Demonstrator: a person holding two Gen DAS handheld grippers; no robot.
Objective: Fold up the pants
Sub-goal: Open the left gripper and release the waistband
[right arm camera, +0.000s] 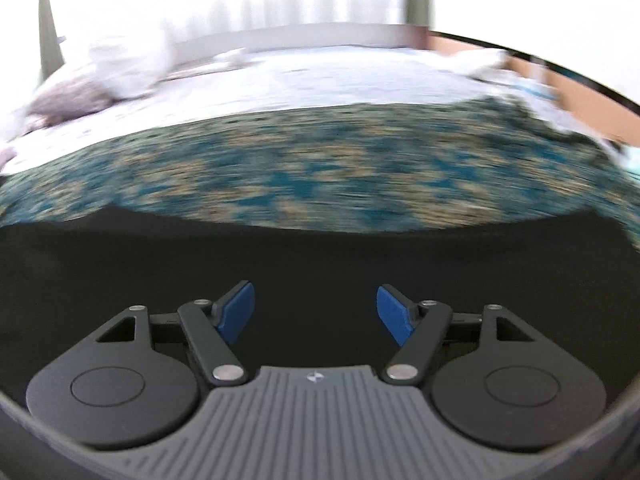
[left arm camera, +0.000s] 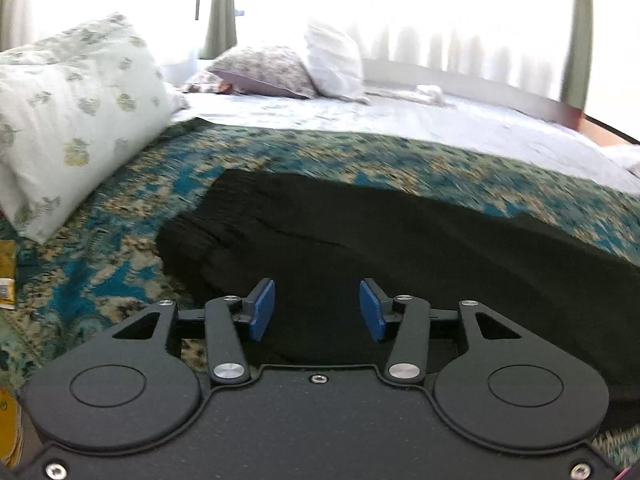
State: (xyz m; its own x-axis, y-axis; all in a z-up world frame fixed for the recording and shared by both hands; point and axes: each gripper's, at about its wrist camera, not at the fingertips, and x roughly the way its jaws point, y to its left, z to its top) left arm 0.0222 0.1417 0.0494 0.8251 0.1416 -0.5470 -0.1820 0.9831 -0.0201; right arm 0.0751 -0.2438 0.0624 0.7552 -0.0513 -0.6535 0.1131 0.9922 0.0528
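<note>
The left wrist camera sits just behind the left gripper (left arm camera: 317, 310), low over the bed (left arm camera: 400, 120), looking down and across black pants (left arm camera: 360, 240) on a teal blanket (left arm camera: 120, 272) toward pillows (left arm camera: 80, 112) at the far left corner. The right wrist camera rides behind the right gripper (right arm camera: 316, 312), equally close, facing the same far edge. Both share pants (right arm camera: 320, 256), blanket (right arm camera: 320, 168) and window (left arm camera: 440, 8).

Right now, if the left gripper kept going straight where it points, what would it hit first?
Probably the black pants: the open left gripper aims down at them, nothing between. Depth is hard to judge.
</note>
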